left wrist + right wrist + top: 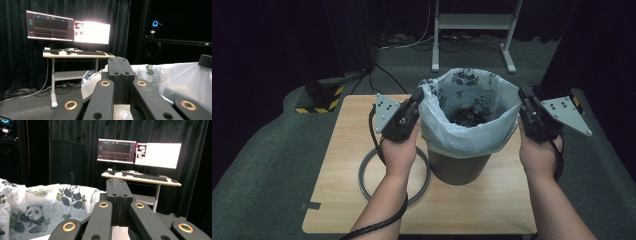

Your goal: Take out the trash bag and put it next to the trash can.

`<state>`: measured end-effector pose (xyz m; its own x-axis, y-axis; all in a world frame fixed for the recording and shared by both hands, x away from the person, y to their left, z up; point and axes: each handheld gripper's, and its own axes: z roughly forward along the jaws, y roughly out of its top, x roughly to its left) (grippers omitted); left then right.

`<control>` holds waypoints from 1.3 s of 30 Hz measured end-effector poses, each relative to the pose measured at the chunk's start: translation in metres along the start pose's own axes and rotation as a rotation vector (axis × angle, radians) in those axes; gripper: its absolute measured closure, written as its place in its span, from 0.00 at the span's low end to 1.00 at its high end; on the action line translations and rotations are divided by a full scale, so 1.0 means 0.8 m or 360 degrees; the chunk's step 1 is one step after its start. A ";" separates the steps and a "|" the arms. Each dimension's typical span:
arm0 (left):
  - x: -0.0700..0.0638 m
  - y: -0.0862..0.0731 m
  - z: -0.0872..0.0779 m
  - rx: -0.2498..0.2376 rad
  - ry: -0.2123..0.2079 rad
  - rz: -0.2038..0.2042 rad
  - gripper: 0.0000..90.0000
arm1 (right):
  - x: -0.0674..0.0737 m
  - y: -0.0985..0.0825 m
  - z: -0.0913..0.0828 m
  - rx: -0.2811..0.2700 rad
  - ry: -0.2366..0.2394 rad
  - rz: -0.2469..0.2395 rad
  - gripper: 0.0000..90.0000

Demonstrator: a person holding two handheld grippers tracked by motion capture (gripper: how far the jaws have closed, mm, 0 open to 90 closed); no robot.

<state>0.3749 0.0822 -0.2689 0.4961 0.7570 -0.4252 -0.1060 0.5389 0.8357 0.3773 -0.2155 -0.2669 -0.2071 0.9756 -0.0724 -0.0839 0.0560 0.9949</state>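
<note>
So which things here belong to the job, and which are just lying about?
Job:
- bin bag
- bin
- left gripper, jaws shut at the bag's rim
- right gripper, the same opposite

Lying about:
- grey ring on the table
- desk with monitors

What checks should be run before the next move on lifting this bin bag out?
1. Left gripper at the bag's rim, jaws shut: ok.
2. Right gripper at the opposite rim, jaws shut: ok.
3. Bag film actually pinched between either pair of jaws: cannot tell.
4. Bin bag free of the bin: not ok, its lower part sits inside.
5. Rubbish contained, low in the bag: ok.
6. Grey ring lying beside the bin, out of the way: ok.
</note>
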 end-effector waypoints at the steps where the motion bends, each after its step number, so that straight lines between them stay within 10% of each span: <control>1: 0.000 0.002 0.001 0.0007 -0.0003 0.0011 1.00 | 0.000 0.003 0.001 -0.0006 0.0000 0.0002 1.00; 14: -0.018 0.033 0.006 -0.0060 -0.0075 0.0004 1.00 | 0.005 0.039 0.003 -0.0115 0.0008 0.0048 1.00; 26: -0.001 0.010 -0.005 0.0033 -0.0052 -0.0014 1.00 | 0.019 0.019 -0.011 -0.0093 0.0069 0.0067 1.00; 39: -0.019 0.041 0.026 -0.0034 -0.0083 0.0003 1.00 | -0.003 0.050 0.007 -0.0134 0.0022 0.0091 1.00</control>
<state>0.3822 0.0807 -0.2282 0.5400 0.7381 -0.4045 -0.1253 0.5457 0.8286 0.3796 -0.2147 -0.2266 -0.2274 0.9736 -0.0174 -0.1531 -0.0181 0.9880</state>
